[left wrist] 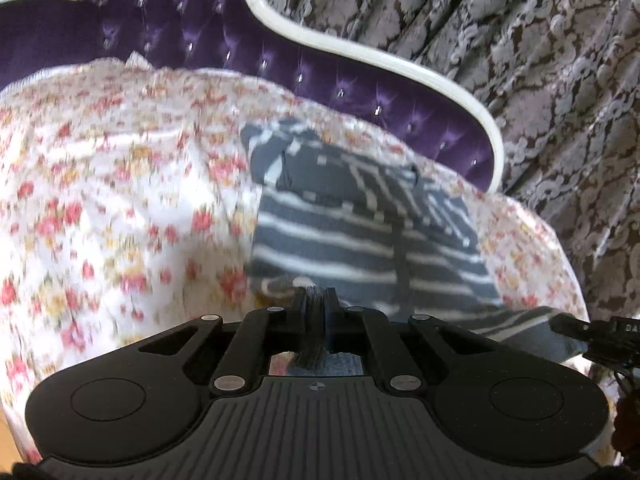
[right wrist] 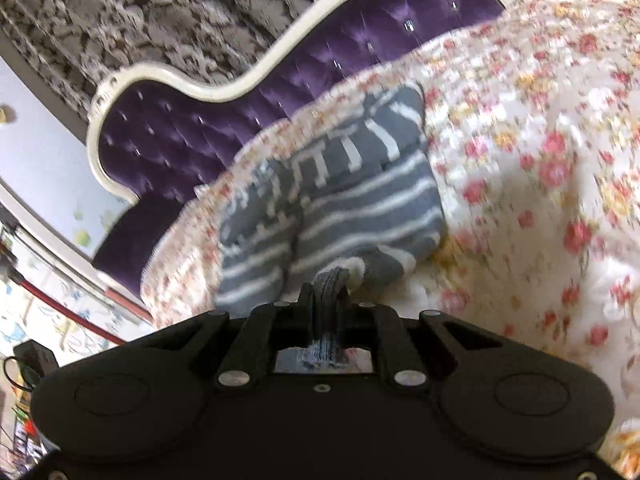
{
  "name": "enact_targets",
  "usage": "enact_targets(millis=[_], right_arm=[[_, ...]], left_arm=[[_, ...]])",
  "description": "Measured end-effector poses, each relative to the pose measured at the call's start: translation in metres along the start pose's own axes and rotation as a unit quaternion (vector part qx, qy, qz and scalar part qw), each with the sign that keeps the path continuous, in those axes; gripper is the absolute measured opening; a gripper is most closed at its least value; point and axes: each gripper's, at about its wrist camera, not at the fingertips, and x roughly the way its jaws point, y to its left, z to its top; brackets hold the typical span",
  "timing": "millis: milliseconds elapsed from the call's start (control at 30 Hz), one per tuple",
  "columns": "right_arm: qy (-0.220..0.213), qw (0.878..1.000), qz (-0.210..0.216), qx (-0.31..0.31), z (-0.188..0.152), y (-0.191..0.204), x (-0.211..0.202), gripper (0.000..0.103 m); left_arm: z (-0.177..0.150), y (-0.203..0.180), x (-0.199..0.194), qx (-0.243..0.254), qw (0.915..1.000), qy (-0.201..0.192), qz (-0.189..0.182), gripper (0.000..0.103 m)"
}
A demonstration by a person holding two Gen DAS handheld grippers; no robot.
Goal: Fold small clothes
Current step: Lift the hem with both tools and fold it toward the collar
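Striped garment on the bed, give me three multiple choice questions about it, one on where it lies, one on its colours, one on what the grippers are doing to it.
1. Where does the striped garment lie?
A. on the flowered bedspread
B. on a bare wooden floor
C. draped over the purple headboard

2. What are its colours?
A. red and yellow
B. grey with white stripes
C. plain black

3. What state is the left gripper in?
A. open, clear of the cloth
B. shut on a fold of the garment
C. out of view

Answers: 1 A, flowered cloth surrounds it on all sides. 2 B, white bands cross grey knit. 3 B, grey cloth is pinched between its fingers; the right gripper grips likewise.
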Motion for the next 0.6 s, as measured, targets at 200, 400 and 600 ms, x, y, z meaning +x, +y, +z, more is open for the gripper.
enact_targets(millis=[200, 400, 600], right_arm=[[-0.029, 0.999, 0.016, -0.004, 0.025, 0.006, 0.002, 0.017], [-0.043, 0.999, 0.025, -0.007, 0.046, 0.007, 0.011, 0.017], [-0.064, 0.997, 0.034, 0.004, 0.074, 0.004, 0.029, 0.017]], left_arm=[[0.029, -0.003, 0.002, -0.001, 0.9995, -0.028, -0.018, 0.007], [0.057, -0.007, 0.008, 0.005, 0.9985, -0.051, -0.019, 0.005], [0.091, -0.009, 0.028, 0.001, 0.9975, -0.067, -0.023, 0.005]])
